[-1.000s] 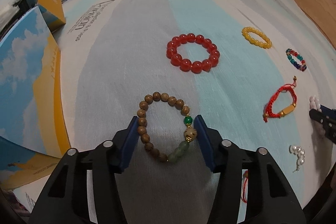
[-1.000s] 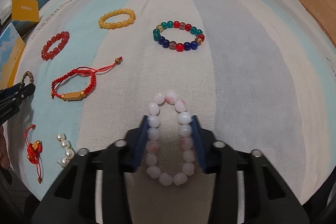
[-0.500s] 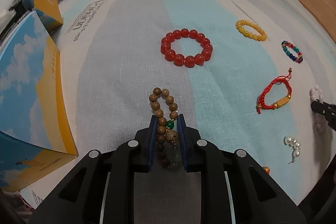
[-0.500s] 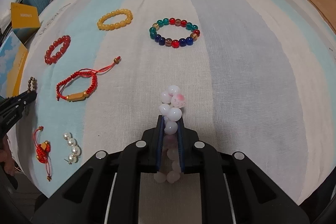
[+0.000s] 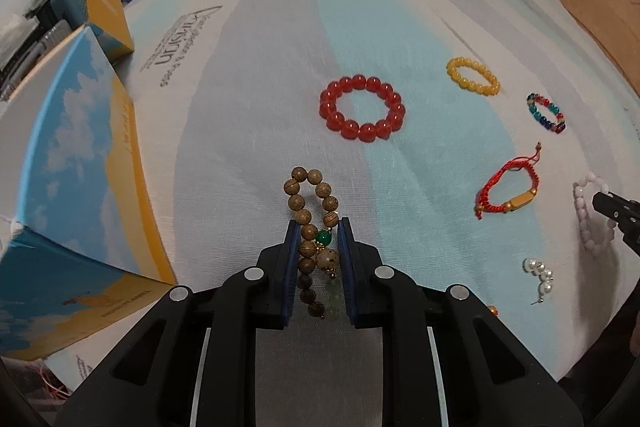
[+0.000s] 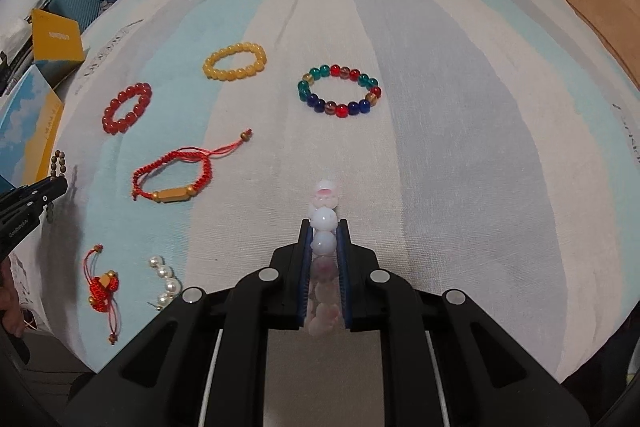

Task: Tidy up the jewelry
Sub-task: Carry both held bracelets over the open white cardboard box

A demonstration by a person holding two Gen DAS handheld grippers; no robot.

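My left gripper [image 5: 319, 227] is shut on a wooden bead bracelet [image 5: 304, 195] with a green bead, squeezed into a narrow loop and raised a little off the striped cloth [image 5: 248, 131]. In the right wrist view my right gripper [image 6: 324, 225] is shut on a pale pink bead bracelet [image 6: 325, 203], also pinched flat and lifted. Each gripper shows at the other view's edge: the right gripper [image 5: 608, 205] with pink beads, the left gripper [image 6: 56, 183] with brown beads.
On the cloth lie a red bead bracelet [image 5: 362, 107], a yellow bead bracelet [image 5: 473, 75], a multicoloured bead bracelet [image 6: 339, 95], a red cord bracelet [image 6: 172, 179], a pearl earring [image 6: 164, 283] and a red knot charm [image 6: 102, 285]. A blue-and-yellow box [image 5: 68, 179] stands left.
Both grippers closed from open around their bracelets, squeezing each ring into a narrow loop. Both then rose slightly, lifting the bracelets off the cloth.
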